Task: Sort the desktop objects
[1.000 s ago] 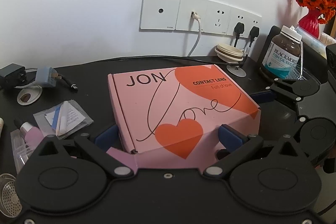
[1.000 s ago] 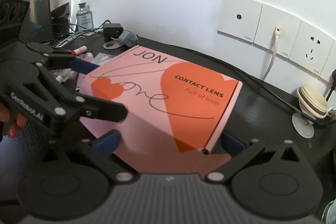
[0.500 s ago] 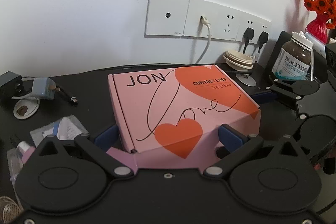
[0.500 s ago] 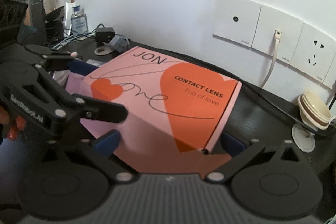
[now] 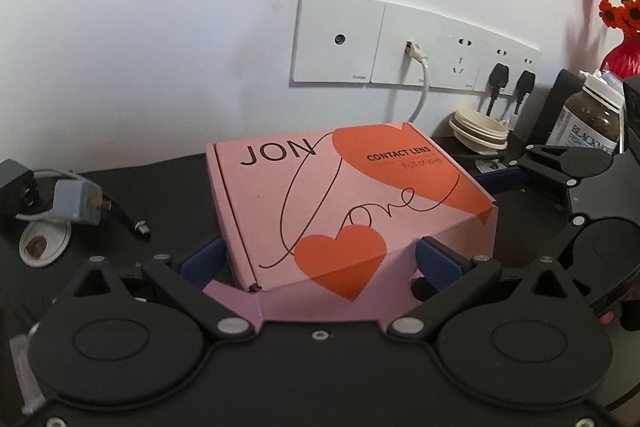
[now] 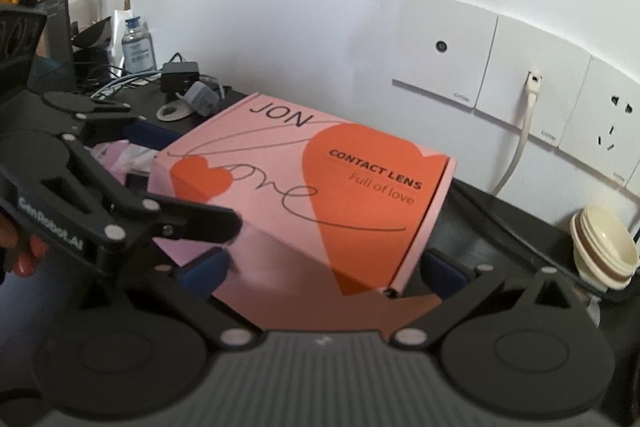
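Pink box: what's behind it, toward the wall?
Behind the pink box: white wall outlet plates with a white cable dropping out of sight behind it. Stacked cream lids sit behind-right. The desk directly behind is hidden.

Pink contact-lens box point(image 5: 344, 203) fills space btw both grippers, blocks fwd path. Behind box: wall w/ socket panel point(image 5: 416, 43), white cable point(image 5: 420, 95) hanging down. Right of box: stacked cream lids point(image 5: 478, 129), black plugs point(image 5: 512, 83), supplement bottle point(image 5: 588, 119) crowd corner. Left: grey adapter point(image 5: 76, 203) + cord, white disc point(image 5: 42, 243); bare black desk point(image 5: 168, 183) btw adapter & box gives open lane.
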Demonstrator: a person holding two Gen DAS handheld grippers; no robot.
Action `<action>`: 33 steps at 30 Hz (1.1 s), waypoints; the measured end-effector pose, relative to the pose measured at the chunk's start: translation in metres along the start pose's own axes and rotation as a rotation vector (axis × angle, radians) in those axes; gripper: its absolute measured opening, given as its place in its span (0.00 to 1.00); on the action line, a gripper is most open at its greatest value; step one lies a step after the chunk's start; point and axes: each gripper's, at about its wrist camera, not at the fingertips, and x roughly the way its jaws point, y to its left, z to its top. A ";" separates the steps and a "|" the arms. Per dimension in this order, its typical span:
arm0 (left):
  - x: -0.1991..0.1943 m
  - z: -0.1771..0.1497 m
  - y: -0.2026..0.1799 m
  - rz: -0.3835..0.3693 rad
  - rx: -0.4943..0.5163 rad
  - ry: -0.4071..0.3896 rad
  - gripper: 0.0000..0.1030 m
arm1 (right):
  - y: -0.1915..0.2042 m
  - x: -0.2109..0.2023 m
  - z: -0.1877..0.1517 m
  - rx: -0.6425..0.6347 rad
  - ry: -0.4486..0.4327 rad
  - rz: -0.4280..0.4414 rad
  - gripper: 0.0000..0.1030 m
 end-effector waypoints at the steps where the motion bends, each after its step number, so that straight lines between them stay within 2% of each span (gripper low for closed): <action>1: 0.002 0.002 0.000 0.003 0.001 -0.002 1.00 | -0.001 0.002 0.001 0.000 -0.002 -0.004 0.99; 14: 0.018 0.018 0.003 0.030 0.018 -0.014 0.99 | -0.018 0.024 0.015 -0.002 -0.016 -0.039 0.99; 20: 0.001 0.019 0.002 0.040 0.011 -0.031 0.99 | -0.016 0.016 0.018 0.002 -0.029 -0.054 0.99; 26: -0.017 0.015 -0.007 0.087 0.036 -0.001 0.99 | -0.017 -0.002 0.010 0.077 -0.029 -0.074 0.99; 33: -0.049 0.005 -0.014 0.049 0.041 -0.001 0.99 | -0.008 -0.031 -0.002 0.183 -0.041 -0.106 0.99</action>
